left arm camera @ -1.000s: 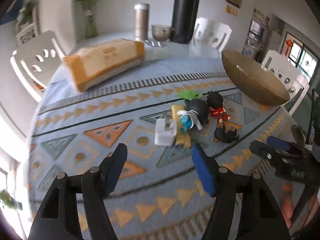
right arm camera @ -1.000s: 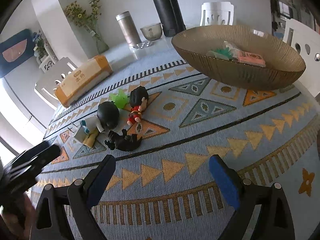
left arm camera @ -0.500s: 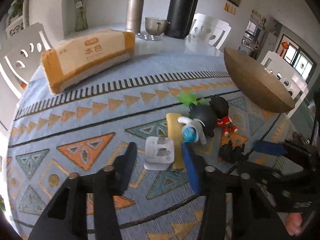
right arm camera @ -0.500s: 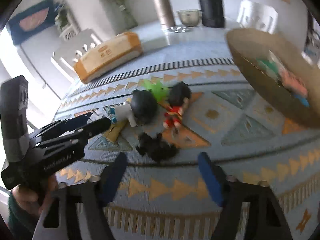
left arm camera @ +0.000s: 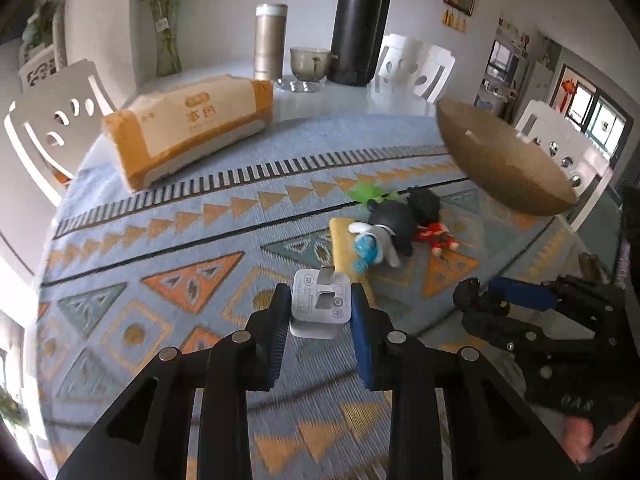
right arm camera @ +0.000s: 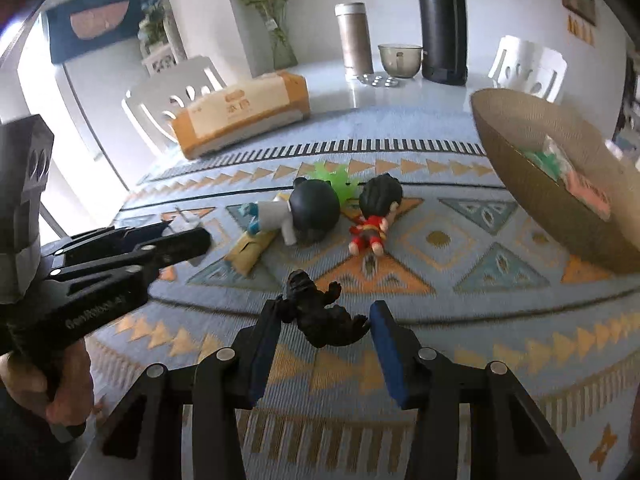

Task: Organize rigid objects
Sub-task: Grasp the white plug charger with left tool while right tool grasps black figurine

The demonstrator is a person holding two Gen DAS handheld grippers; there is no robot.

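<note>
My left gripper (left arm camera: 320,295) is closing, and its blue pads touch both sides of a white charger plug (left arm camera: 320,312) on the patterned cloth. My right gripper (right arm camera: 326,307) is closing around a small black dinosaur toy (right arm camera: 320,320); the toy lies between the pads and a firm press is not visible. Just beyond them lie a black-headed figure (right arm camera: 314,208), a red-dressed figure (right arm camera: 372,224), a green spiky toy (right arm camera: 332,172) and a yellow packet (right arm camera: 250,250). A brown ribbed bowl (right arm camera: 540,192) at the right holds several items.
An orange tissue pack (left arm camera: 188,124) lies at the back left of the table. A steel bottle (left arm camera: 270,40), a glass cup (left arm camera: 310,64) and a tall black flask (left arm camera: 360,28) stand at the far edge. White chairs ring the table. A hand (right arm camera: 60,392) holds the left gripper.
Both grippers moved forward and narrowed their jaws. The left one came around the white charger, the right one swung left around the black dinosaur toy.
</note>
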